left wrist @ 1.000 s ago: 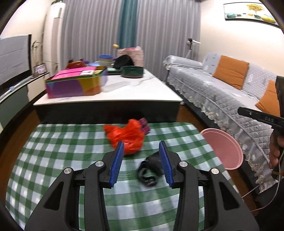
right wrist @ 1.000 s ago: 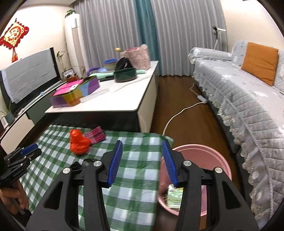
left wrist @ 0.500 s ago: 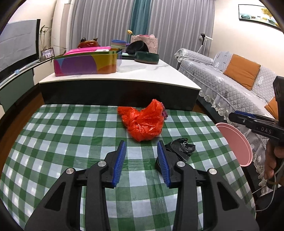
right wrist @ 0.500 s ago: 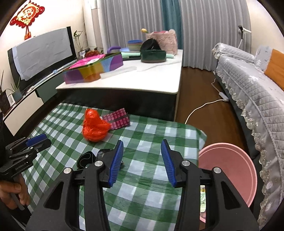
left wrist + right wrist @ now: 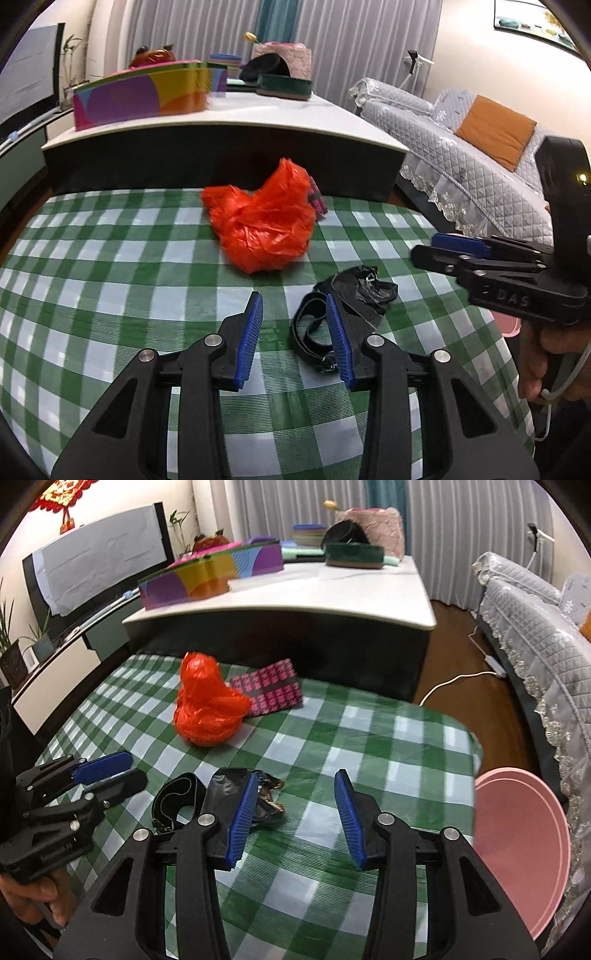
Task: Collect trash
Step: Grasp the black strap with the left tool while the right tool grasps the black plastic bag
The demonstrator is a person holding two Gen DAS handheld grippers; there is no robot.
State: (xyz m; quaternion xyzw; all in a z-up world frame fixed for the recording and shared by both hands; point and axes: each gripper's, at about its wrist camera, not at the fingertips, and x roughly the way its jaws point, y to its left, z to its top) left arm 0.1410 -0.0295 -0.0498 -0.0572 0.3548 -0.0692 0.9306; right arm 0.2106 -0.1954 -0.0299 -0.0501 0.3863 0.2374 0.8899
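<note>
A crumpled red plastic bag [image 5: 264, 229] [image 5: 205, 710] lies on the green checked tablecloth [image 5: 110, 266]. A pink patterned packet [image 5: 271, 690] lies behind it. A black crumpled bag [image 5: 360, 290] [image 5: 229, 781] and a black strap loop [image 5: 308, 338] [image 5: 175, 805] lie nearer. My left gripper [image 5: 294, 314] is open and empty, just short of the red bag, with the black strap beside its right finger. My right gripper [image 5: 295, 795] is open and empty, low over the cloth, its left finger beside the black bag. It also shows in the left wrist view [image 5: 436, 254].
A pink bin [image 5: 521, 849] stands off the cloth's right edge. A white-topped table [image 5: 240, 118] with a colourful box [image 5: 144, 96] and a green dish [image 5: 284, 83] stands behind. A grey sofa [image 5: 461, 147] runs along the right.
Both grippers have moved forward and lower over the cloth. The right gripper swung left from the pink bin toward the black bag. The left has closed in on the red bag.
</note>
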